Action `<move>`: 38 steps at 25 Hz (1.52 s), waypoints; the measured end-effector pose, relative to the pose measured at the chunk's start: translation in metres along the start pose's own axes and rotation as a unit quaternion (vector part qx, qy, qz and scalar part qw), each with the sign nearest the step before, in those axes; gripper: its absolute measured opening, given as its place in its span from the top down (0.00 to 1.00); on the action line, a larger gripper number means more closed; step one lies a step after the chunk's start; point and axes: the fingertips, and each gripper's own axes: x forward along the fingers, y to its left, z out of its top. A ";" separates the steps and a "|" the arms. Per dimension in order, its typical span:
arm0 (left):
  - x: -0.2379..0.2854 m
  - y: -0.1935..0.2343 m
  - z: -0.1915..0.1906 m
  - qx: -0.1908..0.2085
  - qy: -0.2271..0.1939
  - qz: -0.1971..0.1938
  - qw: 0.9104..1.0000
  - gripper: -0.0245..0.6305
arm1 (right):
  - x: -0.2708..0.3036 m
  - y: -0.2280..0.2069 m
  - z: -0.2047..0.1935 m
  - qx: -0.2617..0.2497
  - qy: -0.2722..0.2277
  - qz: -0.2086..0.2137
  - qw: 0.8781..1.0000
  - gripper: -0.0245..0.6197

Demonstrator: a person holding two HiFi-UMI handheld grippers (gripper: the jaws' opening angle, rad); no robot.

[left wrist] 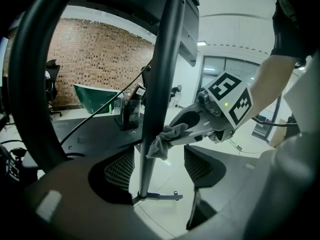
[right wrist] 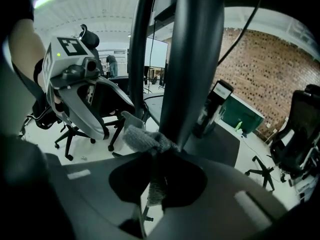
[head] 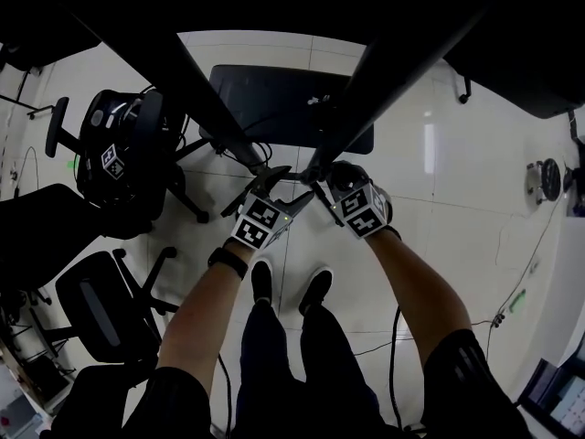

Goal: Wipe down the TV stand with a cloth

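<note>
Your right gripper (right wrist: 157, 176) has its jaws clamped shut on the grey cloth (right wrist: 145, 140). A strip of it hangs down between them, and the bunched end is pressed against a dark upright (right wrist: 192, 59) of the TV stand.

Your left gripper (left wrist: 160, 168) is the opposite, with jaws wide apart and nothing gripped. The same upright runs up through the gap in that view, and I can't tell if either jaw touches it. From there you can also see the cloth wadded up on the side of the pole, held there by the right gripper's jaws.

In the head view both grippers sit close together low on the stand, right where the two slanted uprights come down. The stand's flat dark base (head: 274, 99) lies on the glossy white floor (head: 457, 181) just beyond them. Your shoes (head: 315, 289) are right below the grippers. A couple of black office chairs (head: 123, 149) are parked off to your left, and a brick wall (left wrist: 95, 59) shows in the background.
</note>
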 end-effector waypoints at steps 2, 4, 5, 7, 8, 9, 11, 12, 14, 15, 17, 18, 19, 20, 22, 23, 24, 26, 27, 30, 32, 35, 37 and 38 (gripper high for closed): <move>-0.003 -0.002 -0.001 0.002 0.001 0.001 1.000 0.45 | -0.006 0.002 0.002 0.016 -0.008 0.002 1.000 0.90; -0.012 -0.005 0.005 0.007 -0.005 0.004 1.000 0.45 | -0.020 0.005 0.012 0.032 -0.024 0.006 0.999 0.90; -0.019 -0.009 0.010 0.006 -0.009 0.003 1.000 0.45 | -0.030 0.008 0.019 0.039 -0.036 0.010 0.999 0.90; -0.036 -0.020 0.025 -0.002 -0.023 0.002 1.000 0.45 | -0.057 0.018 0.036 0.049 -0.064 0.023 0.996 0.90; -0.046 -0.027 0.035 -0.004 -0.032 0.001 0.999 0.45 | -0.073 0.024 0.045 0.050 -0.079 0.031 0.995 0.90; -0.057 -0.034 0.046 -0.003 -0.040 0.000 0.999 0.45 | -0.090 0.029 0.055 0.049 -0.094 0.037 0.994 0.90; -0.081 -0.051 0.072 0.009 -0.057 -0.001 0.998 0.45 | -0.126 0.038 0.077 0.048 -0.124 0.049 0.990 0.90; -0.095 -0.060 0.085 0.015 -0.067 0.001 0.998 0.45 | -0.146 0.043 0.089 0.052 -0.140 0.056 0.987 0.90; -0.126 -0.082 0.112 0.022 -0.092 0.008 0.996 0.45 | -0.189 0.051 0.114 0.059 -0.172 0.065 0.981 0.90; -0.143 -0.093 0.127 0.023 -0.107 0.015 0.994 0.45 | -0.211 0.054 0.127 0.060 -0.189 0.066 0.978 0.90; -0.179 -0.114 0.155 0.026 -0.138 0.031 0.990 0.45 | -0.254 0.058 0.154 0.061 -0.221 0.064 0.971 0.90; -0.195 -0.125 0.167 0.028 -0.149 0.037 0.988 0.45 | -0.274 0.059 0.167 0.067 -0.237 0.066 0.967 0.90; -0.210 -0.135 0.177 0.028 -0.156 0.040 0.987 0.45 | -0.293 0.061 0.178 0.078 -0.253 0.071 0.962 0.90; -0.223 -0.145 0.184 0.027 -0.160 0.042 0.986 0.45 | -0.312 0.064 0.189 0.094 -0.269 0.078 0.955 0.90; -0.247 -0.159 0.197 0.027 -0.170 0.046 0.984 0.45 | -0.346 0.071 0.208 0.116 -0.300 0.089 0.943 0.90; -0.257 -0.164 0.204 0.030 -0.176 0.050 0.983 0.45 | -0.361 0.074 0.217 0.119 -0.312 0.091 0.938 0.90; -0.268 -0.169 0.212 0.035 -0.182 0.054 0.981 0.45 | -0.375 0.077 0.225 0.117 -0.323 0.091 0.935 0.91; -0.289 -0.180 0.226 0.046 -0.193 0.056 0.978 0.45 | -0.403 0.086 0.243 0.111 -0.345 0.091 0.928 0.91; -0.301 -0.185 0.231 0.050 -0.198 0.055 0.978 0.45 | -0.415 0.092 0.251 0.110 -0.354 0.093 0.924 0.91; -0.335 -0.196 0.247 0.058 -0.213 0.049 0.974 0.45 | -0.444 0.115 0.271 0.104 -0.372 0.104 0.917 0.91; -0.356 -0.201 0.255 0.062 -0.225 0.046 0.971 0.45 | -0.456 0.130 0.279 0.097 -0.377 0.105 0.915 0.91; -0.390 -0.208 0.256 0.072 -0.241 0.037 0.967 0.45 | -0.473 0.153 0.291 0.118 -0.394 0.107 0.905 0.91; -0.413 -0.215 0.253 0.081 -0.248 0.031 0.965 0.45 | -0.486 0.170 0.300 0.141 -0.408 0.108 0.896 0.91; -0.425 -0.218 0.250 0.087 -0.251 0.029 0.964 0.45 | -0.490 0.181 0.302 0.147 -0.410 0.105 0.894 0.91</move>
